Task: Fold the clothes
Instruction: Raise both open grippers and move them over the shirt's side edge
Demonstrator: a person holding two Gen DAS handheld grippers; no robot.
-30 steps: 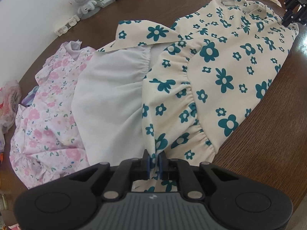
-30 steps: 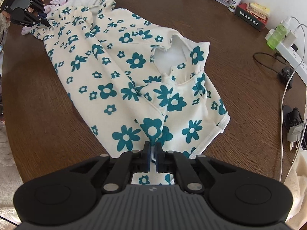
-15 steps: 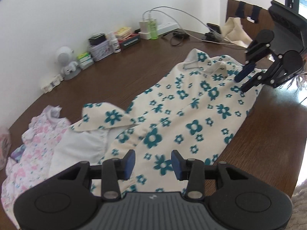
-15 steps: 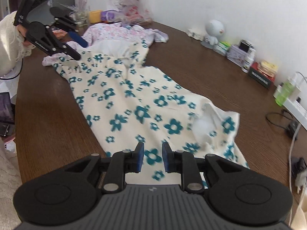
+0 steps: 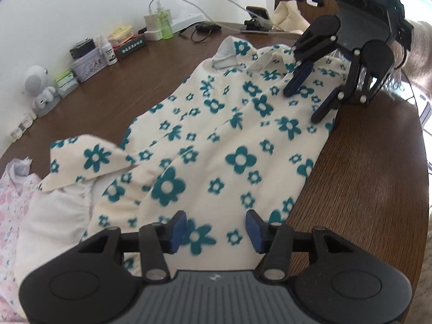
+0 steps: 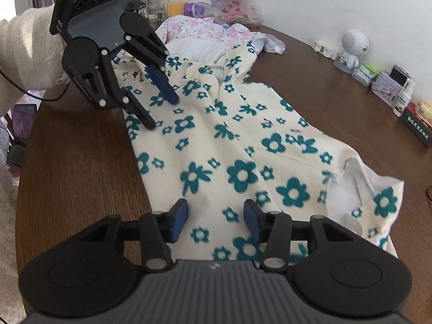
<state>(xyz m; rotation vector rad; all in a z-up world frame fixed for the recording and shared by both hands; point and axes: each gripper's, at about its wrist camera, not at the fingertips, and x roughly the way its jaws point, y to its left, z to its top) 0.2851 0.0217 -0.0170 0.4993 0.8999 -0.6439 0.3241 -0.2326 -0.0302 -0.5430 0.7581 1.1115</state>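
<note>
A cream dress with teal flowers point(image 5: 229, 140) point(image 6: 243, 148) lies folded lengthwise along the brown table point(image 5: 364, 189). Its hem end shows white lining point(image 5: 54, 216). My left gripper point(image 5: 216, 229) point(image 6: 162, 113) hovers over the hem end, jaws opening, with nothing pressed between the blue pads. My right gripper point(image 6: 215, 216) point(image 5: 303, 105) hangs over the neckline end near the collar point(image 6: 348, 186), jaws also opening and free of the cloth. The dress rests loose on the table beneath both.
A pink floral garment point(image 5: 8, 189) point(image 6: 199, 29) lies beyond the hem. Along the wall stand a white speaker figure point(image 5: 37, 86), small boxes and bottles point(image 5: 108, 51), and a power strip with cables point(image 5: 186, 21). The table edge point(image 6: 24, 189) runs close beside the dress.
Both grippers were shut on the dress edge a second ago. They have let go, opened wide and pulled back, tilting up so more of the table and wall shows.
</note>
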